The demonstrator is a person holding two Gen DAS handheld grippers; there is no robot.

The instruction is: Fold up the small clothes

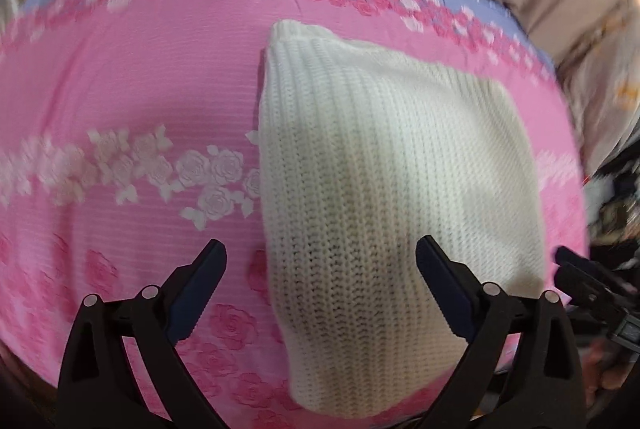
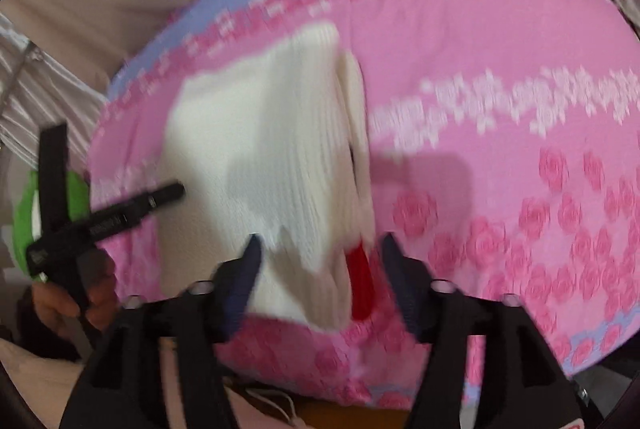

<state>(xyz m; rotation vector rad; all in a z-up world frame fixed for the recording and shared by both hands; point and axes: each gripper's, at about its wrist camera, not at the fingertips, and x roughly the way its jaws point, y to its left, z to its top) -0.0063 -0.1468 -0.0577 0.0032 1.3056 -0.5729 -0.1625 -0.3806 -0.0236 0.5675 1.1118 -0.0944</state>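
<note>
Both grippers, left (image 1: pixel 322 265) and right (image 2: pixel 318 249): fingers wide, empty. White knit garment (image 1: pixel 384 165) folded mid-frame on pink bedspread (image 1: pixel 120 89). Fold apparently released; next: regrasp or smooth.

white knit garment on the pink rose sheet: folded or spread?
Folded. The white knit garment lies as a compact block on the pink rose-print sheet; stacked layers show along its edge in the right wrist view.

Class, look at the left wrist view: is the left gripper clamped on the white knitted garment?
No. The left gripper stands open, its fingers spread apart above the white knitted garment, pinching nothing.
</note>
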